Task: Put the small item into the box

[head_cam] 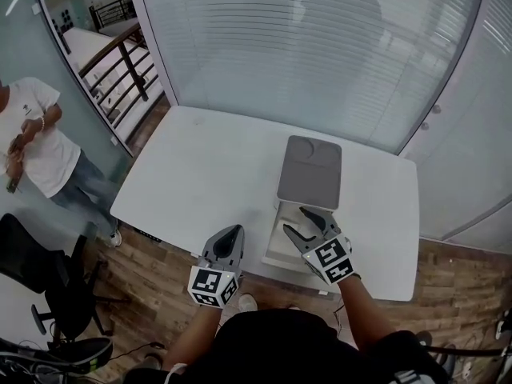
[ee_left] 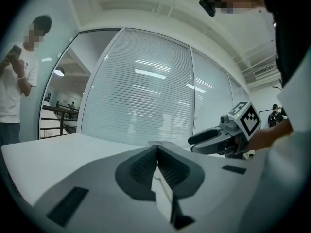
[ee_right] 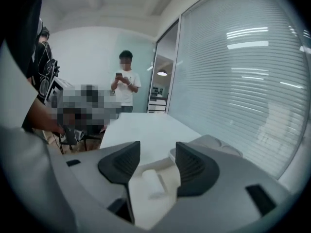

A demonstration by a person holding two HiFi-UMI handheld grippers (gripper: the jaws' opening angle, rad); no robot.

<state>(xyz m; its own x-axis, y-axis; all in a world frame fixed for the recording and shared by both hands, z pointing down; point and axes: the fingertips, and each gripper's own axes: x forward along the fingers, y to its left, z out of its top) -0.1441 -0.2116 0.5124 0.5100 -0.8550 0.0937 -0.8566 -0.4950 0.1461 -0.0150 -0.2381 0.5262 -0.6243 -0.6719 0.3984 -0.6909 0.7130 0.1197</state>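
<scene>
A white box (head_cam: pixel 276 242) stands open near the table's front edge, and its grey lid (head_cam: pixel 310 170) lies flat on the table just behind it. My right gripper (head_cam: pixel 294 218) hangs over the box with its jaws wide open and nothing gripped. In the right gripper view a small white item (ee_right: pixel 151 182) lies inside the box (ee_right: pixel 146 198) below the open gripper (ee_right: pixel 156 152), with the lid (ee_right: pixel 214 144) beyond. My left gripper (head_cam: pixel 234 230) hovers left of the box, shut and empty. In the left gripper view that gripper (ee_left: pixel 157 150) is shut, and the right gripper (ee_left: pixel 209 137) shows at the right.
The white table (head_cam: pixel 200 174) ends at a glass wall with blinds (head_cam: pixel 320 46) behind it. A person in a white shirt (head_cam: pixel 32 134) stands to the left, beyond the table. A black office chair (head_cam: pixel 40 286) sits at the lower left on the wooden floor.
</scene>
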